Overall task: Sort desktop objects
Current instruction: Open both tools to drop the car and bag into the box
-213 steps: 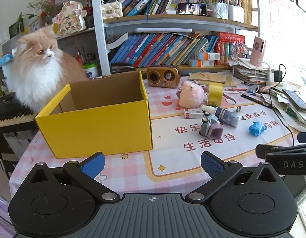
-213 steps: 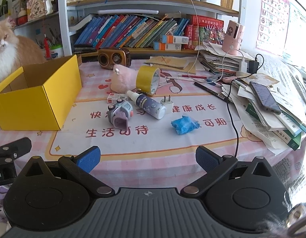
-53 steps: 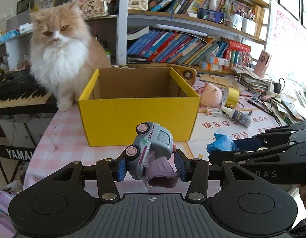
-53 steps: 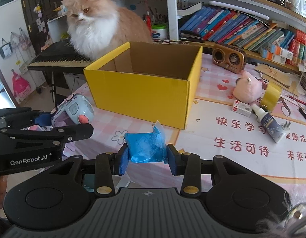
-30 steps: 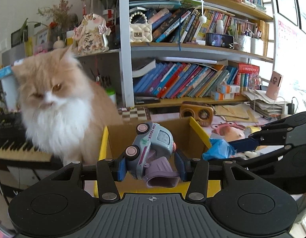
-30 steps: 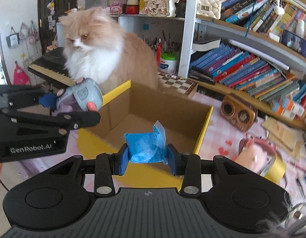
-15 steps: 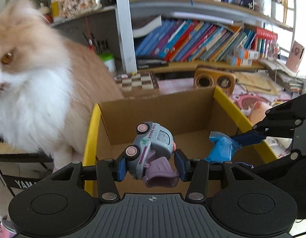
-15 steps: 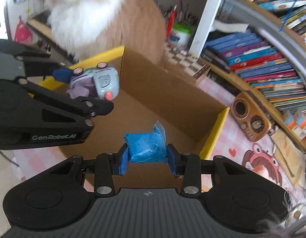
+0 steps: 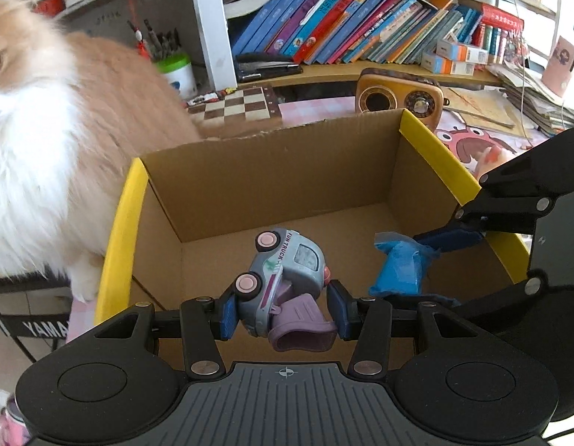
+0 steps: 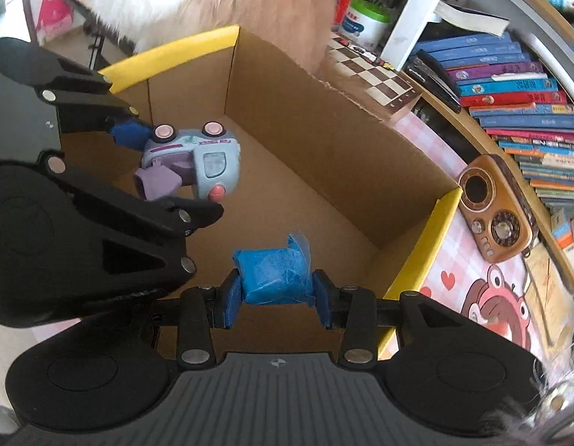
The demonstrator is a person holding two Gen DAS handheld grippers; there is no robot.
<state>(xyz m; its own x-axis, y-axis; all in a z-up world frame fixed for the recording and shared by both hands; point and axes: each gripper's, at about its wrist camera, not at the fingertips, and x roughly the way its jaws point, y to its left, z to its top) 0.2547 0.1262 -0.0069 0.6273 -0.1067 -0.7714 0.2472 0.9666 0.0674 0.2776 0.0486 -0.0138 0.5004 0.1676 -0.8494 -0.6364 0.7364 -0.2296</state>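
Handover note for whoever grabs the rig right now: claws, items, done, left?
Left claw: shut on the toy truck, held over the open yellow cardboard box.
Right claw: shut on the blue packet, also over the box.
Done: both items picked up and brought above the box; its floor looks bare.
Left: release both inside. The cat sits right against the box's far-left side, so go gently.

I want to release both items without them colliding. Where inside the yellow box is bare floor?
The box floor looks bare throughout: brown cardboard shows below the toy truck near the left wall and below the blue packet toward the right wall. It is crowded above the opening, where the left gripper and right gripper sit close together.
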